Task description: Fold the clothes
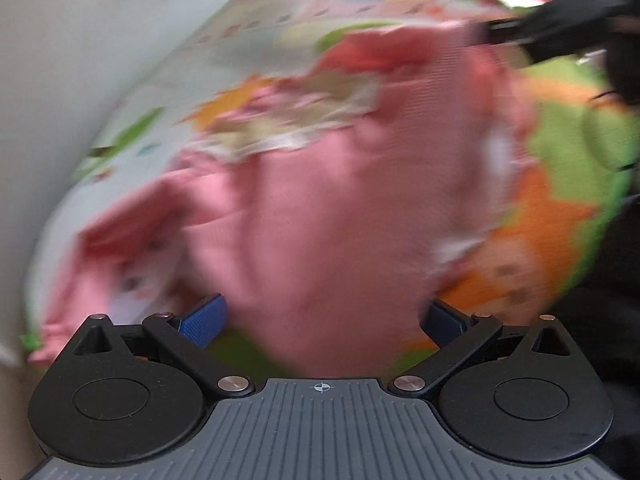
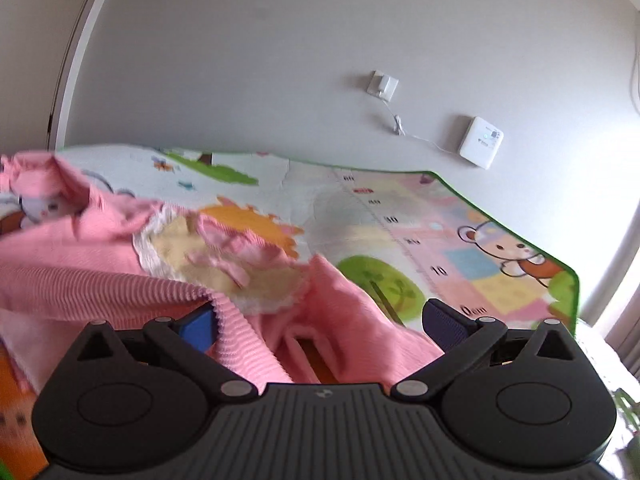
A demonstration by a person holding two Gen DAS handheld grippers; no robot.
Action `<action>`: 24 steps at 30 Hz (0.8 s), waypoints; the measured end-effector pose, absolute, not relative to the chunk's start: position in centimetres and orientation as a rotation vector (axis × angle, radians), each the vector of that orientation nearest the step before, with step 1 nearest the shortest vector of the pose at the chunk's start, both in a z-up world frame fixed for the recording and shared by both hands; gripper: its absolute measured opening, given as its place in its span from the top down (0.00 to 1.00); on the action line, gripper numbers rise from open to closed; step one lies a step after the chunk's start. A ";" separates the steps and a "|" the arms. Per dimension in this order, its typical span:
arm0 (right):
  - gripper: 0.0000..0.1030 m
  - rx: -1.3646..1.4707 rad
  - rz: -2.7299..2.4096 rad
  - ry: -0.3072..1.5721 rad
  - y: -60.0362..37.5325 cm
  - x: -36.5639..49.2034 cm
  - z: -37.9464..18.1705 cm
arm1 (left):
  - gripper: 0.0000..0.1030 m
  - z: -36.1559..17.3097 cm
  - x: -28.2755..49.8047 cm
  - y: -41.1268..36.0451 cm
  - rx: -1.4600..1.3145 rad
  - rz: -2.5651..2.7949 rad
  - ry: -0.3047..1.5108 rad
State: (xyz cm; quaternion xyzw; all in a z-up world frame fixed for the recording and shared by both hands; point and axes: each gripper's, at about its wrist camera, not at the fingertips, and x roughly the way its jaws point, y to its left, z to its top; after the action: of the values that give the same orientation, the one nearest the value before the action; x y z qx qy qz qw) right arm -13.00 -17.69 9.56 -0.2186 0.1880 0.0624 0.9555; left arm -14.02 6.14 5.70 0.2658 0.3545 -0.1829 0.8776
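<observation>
pink garment (image 1: 340, 208) rumpled on play mat (image 2: 360, 208); left gripper (image 1: 322, 320) and right gripper (image 2: 320, 322) fingers spread wide, gripping nothing.

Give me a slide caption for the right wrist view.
Open right tool over a pink top on a cartoon play mat.

garment (image 2: 100, 276): pink ribbed knit, cream patch with white lace edging at 12 o'clock
play mat (image 2: 460, 248): pastel cartoon print, green border
finger pads (image 1: 204, 320): blue
wall (image 2: 280, 60): grey
</observation>
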 end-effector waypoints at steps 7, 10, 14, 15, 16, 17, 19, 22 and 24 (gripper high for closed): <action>0.00 -0.513 0.090 0.585 -20.8 -14.1 5.4 | 0.00 6.9 -13.9 9.3 0.643 -0.097 0.591; 0.00 -0.486 -0.005 0.552 -22.1 -13.9 5.6 | 0.00 7.2 -14.3 9.9 0.706 -0.017 0.518; 0.00 -0.483 -0.098 0.417 -23.6 -14.6 9.1 | 0.00 9.8 -15.3 10.1 0.733 0.005 0.436; 0.00 -0.489 -0.110 0.384 -23.9 -14.8 10.2 | 0.00 10.8 -15.7 10.1 0.732 0.013 0.406; 0.00 -0.496 -0.115 0.360 -24.1 -15.2 11.1 | 0.00 11.9 -16.1 10.0 0.732 0.021 0.376; 0.00 -0.503 -0.118 0.338 -24.4 -15.5 12.0 | 0.00 12.6 -16.6 10.1 0.736 0.025 0.357; 0.00 -0.534 -0.106 0.331 -24.9 -16.4 13.0 | 0.00 13.4 -17.4 10.3 0.751 0.025 0.348; 0.00 -0.585 0.010 0.386 -25.5 -18.2 13.2 | 0.00 13.5 -18.5 11.1 0.728 -0.047 0.418; 0.00 -0.579 0.157 0.430 -26.2 -20.1 13.0 | 0.00 13.3 -19.4 12.3 0.630 -0.184 0.512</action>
State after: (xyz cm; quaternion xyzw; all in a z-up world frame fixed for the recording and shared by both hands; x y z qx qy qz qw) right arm -20.10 -26.19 13.04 -0.2830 0.2101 0.0769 0.9327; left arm -19.42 12.28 13.28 0.3061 0.2488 -0.0893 0.9146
